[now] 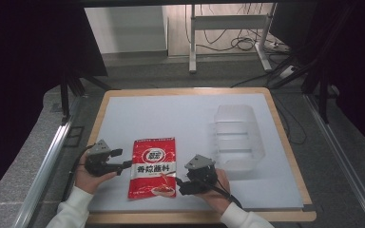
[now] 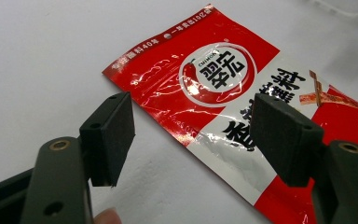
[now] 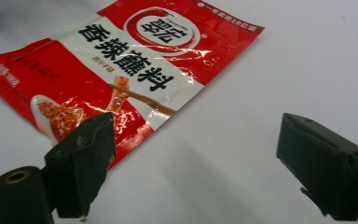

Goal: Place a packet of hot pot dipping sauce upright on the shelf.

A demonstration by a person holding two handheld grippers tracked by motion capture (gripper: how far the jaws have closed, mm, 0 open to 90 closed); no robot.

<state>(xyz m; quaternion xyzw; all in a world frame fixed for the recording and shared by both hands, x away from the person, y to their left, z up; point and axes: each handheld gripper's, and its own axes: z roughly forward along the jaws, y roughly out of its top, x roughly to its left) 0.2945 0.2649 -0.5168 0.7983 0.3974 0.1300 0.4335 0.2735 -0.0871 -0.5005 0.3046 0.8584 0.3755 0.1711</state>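
- Your left gripper (image 2: pixel 193 135) has its jaws spread wide with nothing pressed between the pads; the left edge of the red seasoning packet (image 2: pixel 242 126) lies on the surface under the gap, and one pad (image 2: pixel 284 135) hangs over the packet's white band.
- Your right gripper (image 3: pixel 193 168) is also wide open and empty. Its one pad (image 3: pixel 86 161) sits over the packet's (image 3: pixel 116 74) lower corner, near the printed food picture; the other pad is over bare white surface, apart from the packet.
- In the high view, the packet (image 1: pixel 153 167) lies flat between your two grippers, with the left gripper (image 1: pixel 123 167) just beside its left edge and the right gripper (image 1: pixel 180 183) just beside its lower right corner.
- Your hands hold each gripper low, near the table's front edge, sleeves white.
- Beyond your right gripper, well apart from the packet, stands a clear plastic container (image 1: pixel 237 137) on the same white tabletop (image 1: pixel 171 114).
- The white tabletop has a wooden rim (image 1: pixel 285 137) around it.
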